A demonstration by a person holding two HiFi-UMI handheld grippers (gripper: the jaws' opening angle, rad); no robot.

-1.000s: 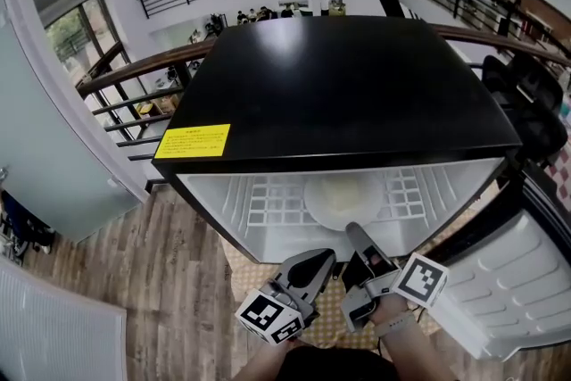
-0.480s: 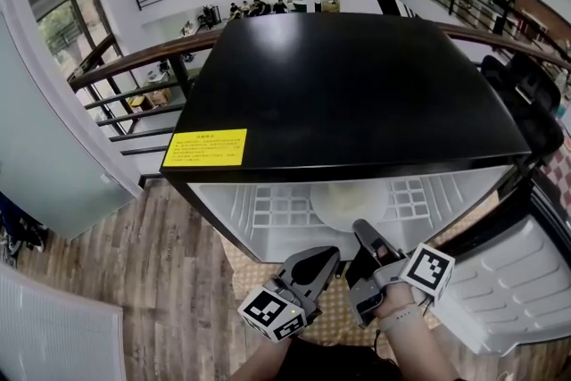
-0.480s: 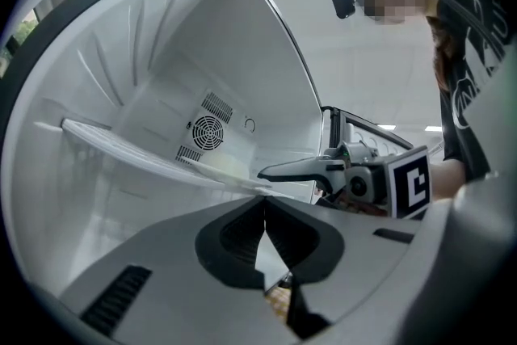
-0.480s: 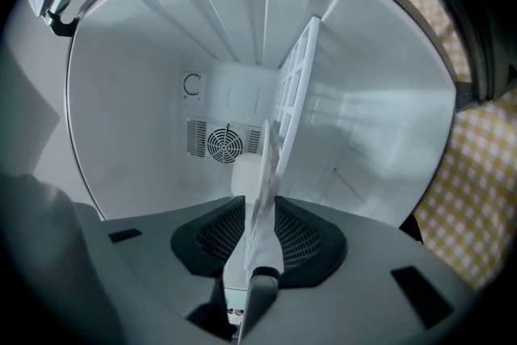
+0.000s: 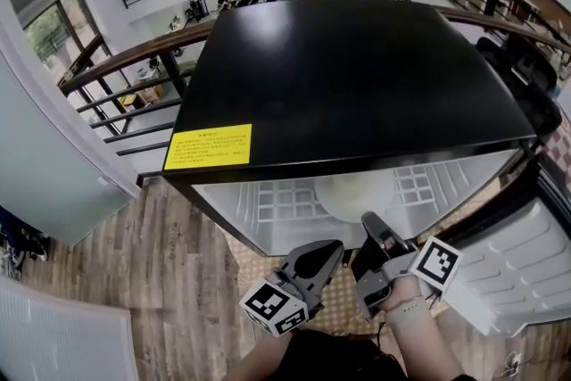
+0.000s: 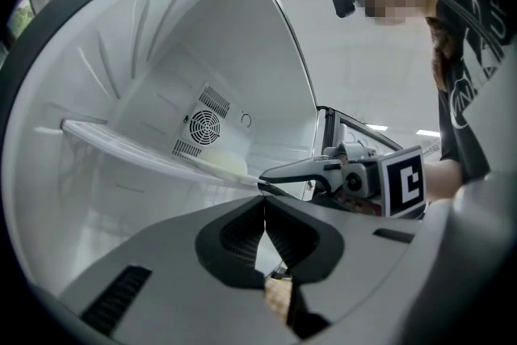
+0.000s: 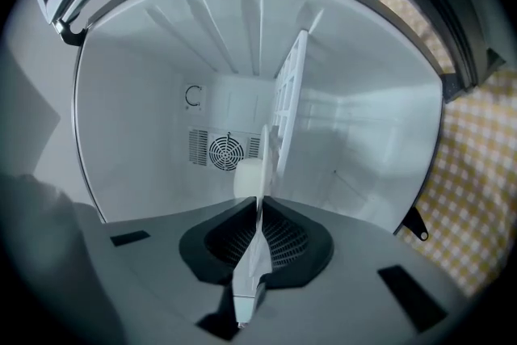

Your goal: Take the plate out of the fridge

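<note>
A pale round plate [image 5: 357, 190] lies on the white wire shelf [image 5: 277, 201] inside the open black fridge [image 5: 357, 76]. My right gripper [image 5: 368, 220] reaches in at the shelf's front and is shut on the plate's near rim. In the right gripper view the plate [image 7: 249, 178] is edge-on, running back from the shut right gripper [image 7: 258, 210] along the shelf [image 7: 289, 93]. My left gripper [image 5: 332, 245] hangs just outside the fridge, lower left of the plate, shut and holding nothing. The left gripper view shows the plate [image 6: 226, 166] with the right gripper [image 6: 262, 178] at its edge.
The fridge door [image 5: 526, 272] stands swung open at the right. A checked mat [image 5: 339, 308] covers the wooden floor in front. A fan vent [image 7: 228, 149] sits in the fridge's back wall. A railing [image 5: 116, 67] runs behind the fridge.
My right gripper has edged slightly further in toward the plate. The left gripper has stayed below the fridge opening. The head view has shifted a little.
</note>
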